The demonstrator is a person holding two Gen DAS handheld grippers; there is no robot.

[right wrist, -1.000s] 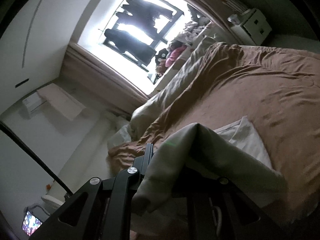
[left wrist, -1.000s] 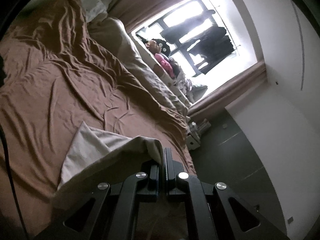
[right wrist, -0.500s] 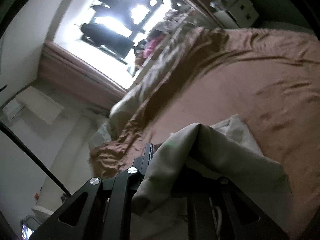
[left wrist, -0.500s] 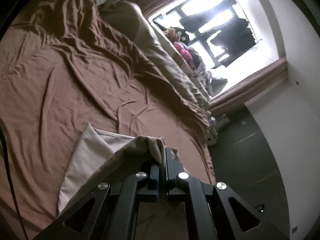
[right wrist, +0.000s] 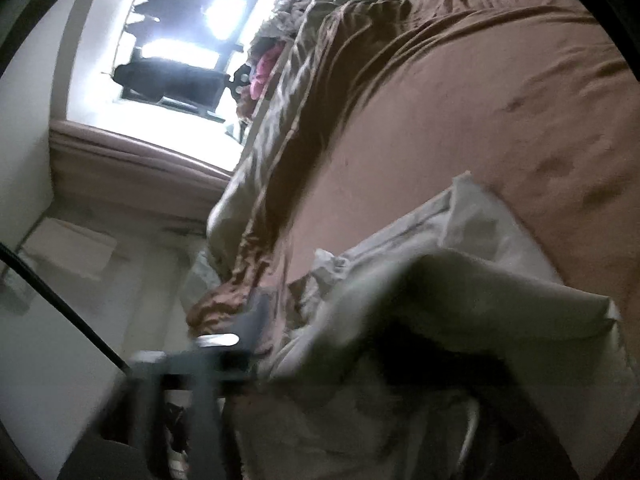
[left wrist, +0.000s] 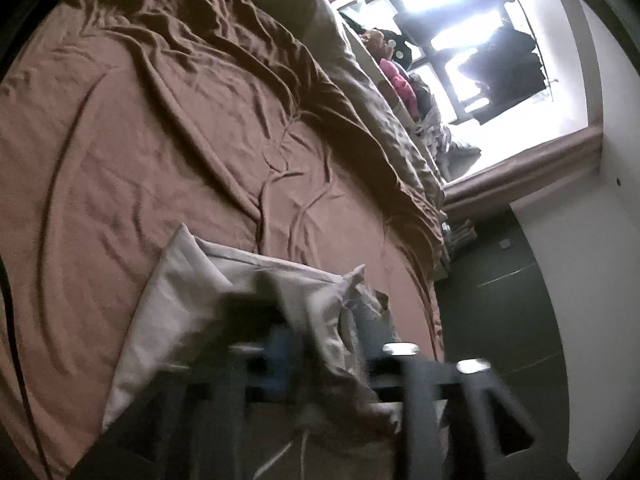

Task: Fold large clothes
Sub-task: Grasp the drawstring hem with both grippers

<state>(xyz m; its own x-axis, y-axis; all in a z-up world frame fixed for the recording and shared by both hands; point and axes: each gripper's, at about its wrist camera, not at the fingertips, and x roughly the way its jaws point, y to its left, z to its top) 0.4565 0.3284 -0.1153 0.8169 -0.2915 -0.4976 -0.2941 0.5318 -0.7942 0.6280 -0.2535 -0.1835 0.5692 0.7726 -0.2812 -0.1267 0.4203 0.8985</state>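
A pale beige garment (left wrist: 188, 292) lies on the brown bedsheet (left wrist: 140, 140). In the left wrist view my left gripper (left wrist: 320, 340) is blurred; its fingers have parted and the cloth's folded edge (left wrist: 340, 320) droops between them. In the right wrist view the same garment (right wrist: 472, 280) is draped over my right gripper (right wrist: 320, 340). The left finger (right wrist: 252, 320) shows beside the cloth, the right finger is hidden under it. The bedsheet (right wrist: 480, 100) stretches beyond.
A rumpled grey-brown duvet (left wrist: 360, 92) lies along the far side of the bed under a bright window (left wrist: 480, 40). Soft toys (left wrist: 396, 76) sit on the sill. A dark floor (left wrist: 500, 280) and a white wall (left wrist: 600, 240) lie beyond the bed's end.
Both grippers swung down toward the bed with the garment. The left gripper's fingers, tightly shut on the cloth before, have spread apart. More of the garment now lies on the sheet.
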